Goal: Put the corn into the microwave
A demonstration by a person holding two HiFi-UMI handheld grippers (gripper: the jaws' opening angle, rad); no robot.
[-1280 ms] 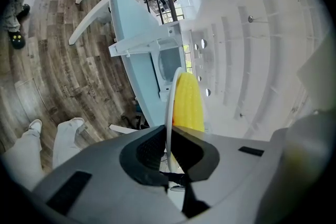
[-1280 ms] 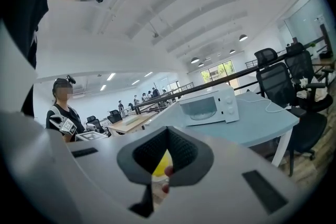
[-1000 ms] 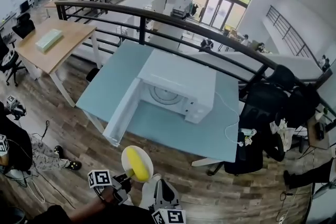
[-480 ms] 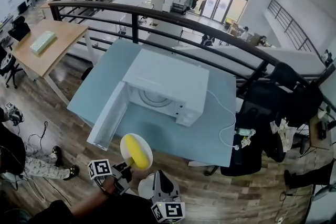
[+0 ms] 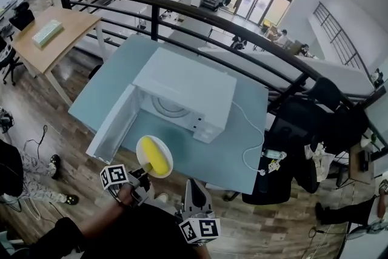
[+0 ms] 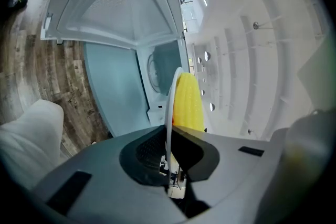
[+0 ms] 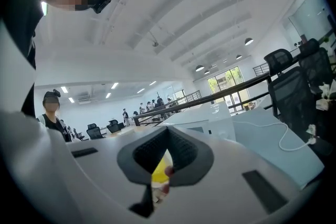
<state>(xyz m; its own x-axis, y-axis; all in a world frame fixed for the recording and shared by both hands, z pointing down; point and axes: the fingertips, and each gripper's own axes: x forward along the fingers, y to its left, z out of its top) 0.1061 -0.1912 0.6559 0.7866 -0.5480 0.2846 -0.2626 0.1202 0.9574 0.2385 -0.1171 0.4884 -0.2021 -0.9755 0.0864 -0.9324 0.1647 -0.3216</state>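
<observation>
A yellow corn cob (image 5: 158,158) lies on a small white plate (image 5: 148,148). My left gripper (image 5: 144,171) is shut on the plate's near rim and holds it over the front edge of the blue table (image 5: 242,148). The white microwave (image 5: 185,89) stands on that table with its door (image 5: 112,125) swung open to the left, just beyond the plate. In the left gripper view the corn (image 6: 188,102) and the plate's edge (image 6: 170,107) rise from the left gripper (image 6: 169,132), facing the open cavity (image 6: 157,68). My right gripper (image 5: 191,184) hangs below the table edge, shut and empty (image 7: 168,131).
A white cable (image 5: 251,145) trails over the table's right side. A black railing (image 5: 200,18) runs behind the table. Black office chairs (image 5: 303,124) stand to the right, a wooden table (image 5: 48,39) to the left. Wooden floor lies in front.
Both grippers have moved forward toward the table. The plate with the corn has come from over the floor to the table's front edge, close to the open door.
</observation>
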